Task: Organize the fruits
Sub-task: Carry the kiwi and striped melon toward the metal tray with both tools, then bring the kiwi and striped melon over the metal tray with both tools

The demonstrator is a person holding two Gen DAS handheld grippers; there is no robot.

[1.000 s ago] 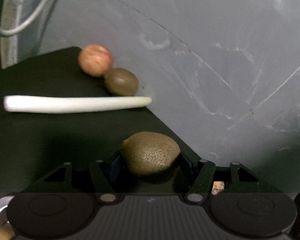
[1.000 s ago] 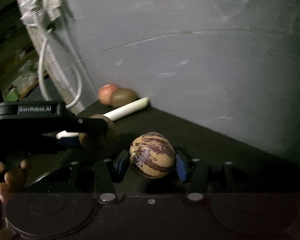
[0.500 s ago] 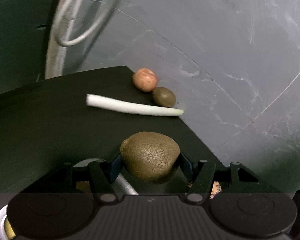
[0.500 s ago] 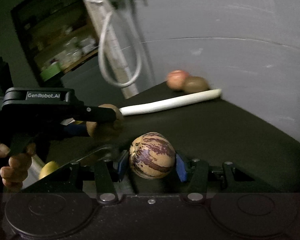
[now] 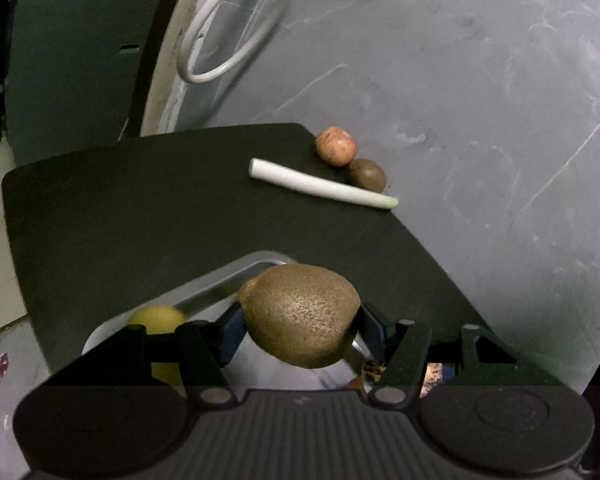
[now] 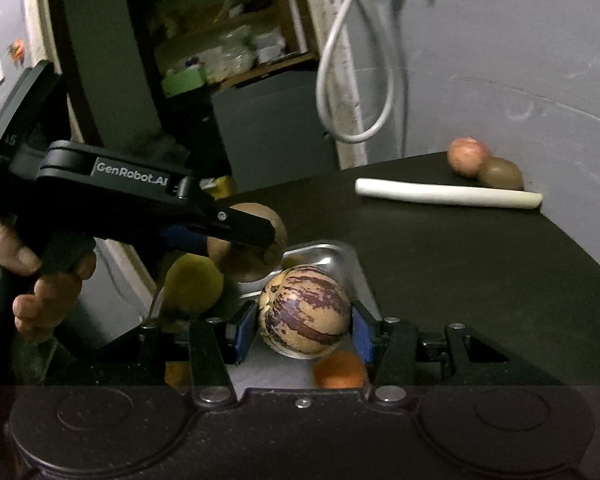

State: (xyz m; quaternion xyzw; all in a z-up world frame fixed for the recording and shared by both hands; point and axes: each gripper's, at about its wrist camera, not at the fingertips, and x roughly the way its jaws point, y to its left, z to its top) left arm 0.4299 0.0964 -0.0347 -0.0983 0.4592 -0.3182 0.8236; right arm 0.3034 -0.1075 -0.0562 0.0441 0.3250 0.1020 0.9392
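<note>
Hovering over tray (image 6: 329, 251) edge: kiwi (image 5: 300, 316), melon (image 6: 304, 312).

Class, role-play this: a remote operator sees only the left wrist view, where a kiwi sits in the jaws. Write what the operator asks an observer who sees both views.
Operator: What is in the right gripper?
Observer: It is shut on a purple-striped pepino melon.
Operator: Where is that melon?
Observer: Over the metal tray, with an orange fruit below it.
Operator: What carries my left gripper?
Observer: A hand wrapped around its handle.
</note>
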